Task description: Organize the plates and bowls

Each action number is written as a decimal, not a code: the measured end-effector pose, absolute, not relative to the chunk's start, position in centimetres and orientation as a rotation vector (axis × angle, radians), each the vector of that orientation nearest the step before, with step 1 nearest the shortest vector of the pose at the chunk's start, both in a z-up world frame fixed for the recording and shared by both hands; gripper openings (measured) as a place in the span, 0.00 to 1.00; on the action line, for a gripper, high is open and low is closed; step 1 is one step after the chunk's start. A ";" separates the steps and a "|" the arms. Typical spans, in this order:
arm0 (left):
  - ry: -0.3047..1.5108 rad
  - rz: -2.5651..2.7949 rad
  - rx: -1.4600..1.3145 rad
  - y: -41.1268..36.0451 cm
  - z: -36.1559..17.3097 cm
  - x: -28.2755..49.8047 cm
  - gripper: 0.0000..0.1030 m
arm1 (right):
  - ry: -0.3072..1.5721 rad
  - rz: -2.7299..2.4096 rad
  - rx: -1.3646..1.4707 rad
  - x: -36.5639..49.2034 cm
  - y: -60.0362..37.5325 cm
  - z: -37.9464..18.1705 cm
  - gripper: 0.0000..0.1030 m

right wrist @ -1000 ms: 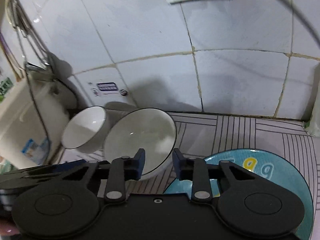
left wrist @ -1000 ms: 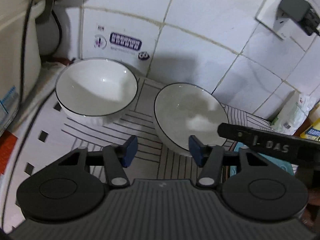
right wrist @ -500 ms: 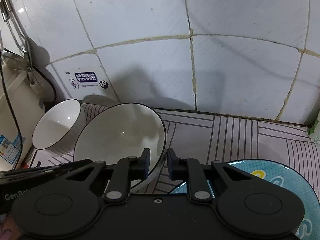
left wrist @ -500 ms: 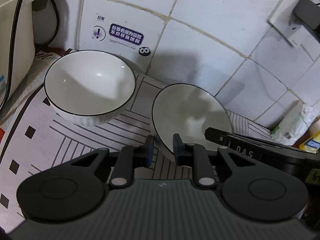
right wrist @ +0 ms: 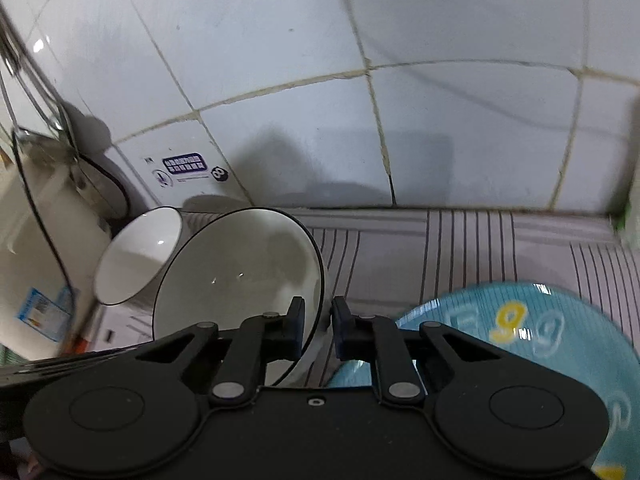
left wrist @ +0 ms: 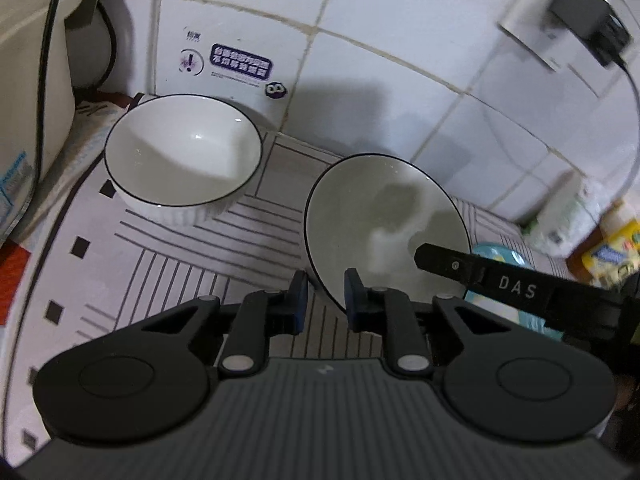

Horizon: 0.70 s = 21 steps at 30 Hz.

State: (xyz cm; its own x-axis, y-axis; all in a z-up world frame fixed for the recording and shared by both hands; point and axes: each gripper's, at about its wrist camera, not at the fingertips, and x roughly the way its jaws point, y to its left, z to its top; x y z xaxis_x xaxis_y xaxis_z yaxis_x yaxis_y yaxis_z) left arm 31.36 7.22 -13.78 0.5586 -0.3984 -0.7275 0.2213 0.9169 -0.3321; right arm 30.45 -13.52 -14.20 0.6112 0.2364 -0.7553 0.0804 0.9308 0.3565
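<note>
A wide white bowl (left wrist: pixel 384 224) with a thin black rim is tilted over the striped mat (left wrist: pixel 180 264). My left gripper (left wrist: pixel 325 300) is shut on its near rim, one blue pad inside and one outside. My right gripper (right wrist: pixel 318 320) is shut on the same bowl (right wrist: pixel 240 272) at its right rim; its black arm (left wrist: pixel 480 276) crosses the left wrist view. A second, deeper white bowl (left wrist: pixel 184 148) stands upright by the wall to the left, also in the right wrist view (right wrist: pixel 136 256). A blue plate (right wrist: pixel 520 340) lies to the right.
A white appliance (left wrist: pixel 24 80) with a black cable stands at the far left. The tiled wall (left wrist: pixel 400 60) closes the back, with a socket and black plug (left wrist: pixel 580 28) up right. Packets and a yellow box (left wrist: pixel 612 256) crowd the right corner.
Both grippers' jaws have closed from apart onto the wide bowl's rim. The bowl now stands more steeply tilted. The deeper bowl has not moved.
</note>
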 end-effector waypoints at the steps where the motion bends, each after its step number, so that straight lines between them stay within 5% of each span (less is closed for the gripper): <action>1: 0.908 -0.375 -0.195 7.2 -13.4 30.8 0.17 | 0.917 0.096 0.384 30.1 -13.5 -14.0 0.17; 21: 0.854 -0.522 0.001 5.1 -4.7 18.1 0.17 | 0.907 0.120 0.502 17.1 -16.0 -6.3 0.18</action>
